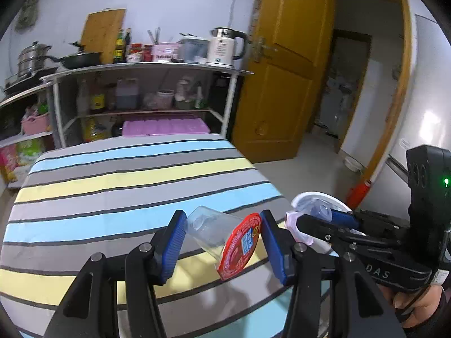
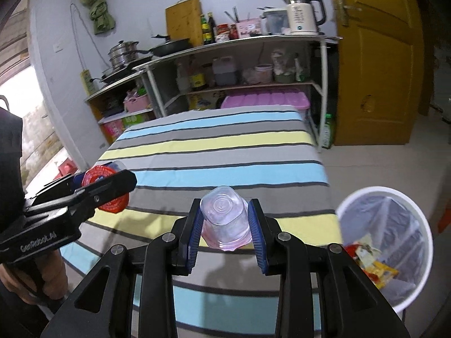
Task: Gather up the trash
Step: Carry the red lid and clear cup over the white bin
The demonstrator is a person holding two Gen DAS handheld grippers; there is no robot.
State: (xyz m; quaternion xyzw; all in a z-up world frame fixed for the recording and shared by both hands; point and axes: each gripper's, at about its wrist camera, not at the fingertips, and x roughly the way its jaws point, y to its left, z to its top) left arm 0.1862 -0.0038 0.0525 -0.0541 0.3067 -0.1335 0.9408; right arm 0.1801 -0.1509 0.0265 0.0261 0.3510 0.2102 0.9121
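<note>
- The left gripper [image 1: 222,242] is pinching a clear plastic cup with a red foil lid [image 1: 222,238] between its blue pads; the cup is lying on its side, base pointing left, lid peeling toward the right pad, hanging over the near right part of the table [image 1: 112,197].
- The lid is showing a blue patch and printed writing, but the letters are too small to read.
- The table is wearing a cloth striped in grey, pale blue and yellow with thin dark lines.
- In the right wrist view the left gripper's body is reading "GenRobot.AI"; in the left wrist view the other tool's body is showing the letters "DAS".
- The right gripper [image 2: 225,225] is squeezing a second clear cup [image 2: 225,219], empty and lidless, its base facing away from the camera and a pink tint showing along its lower rim; it is hovering above the table's near edge, toward the right corner.
- A white mesh trash bin [image 2: 417,225] with a clear liner is standing on the floor just beside the table's near right corner, holding red and yellow wrappers [image 2: 372,264].
- On the shelf beyond the table's far edge, a white electric kettle [image 2: 303,14] is carrying a small label, unreadable.
</note>
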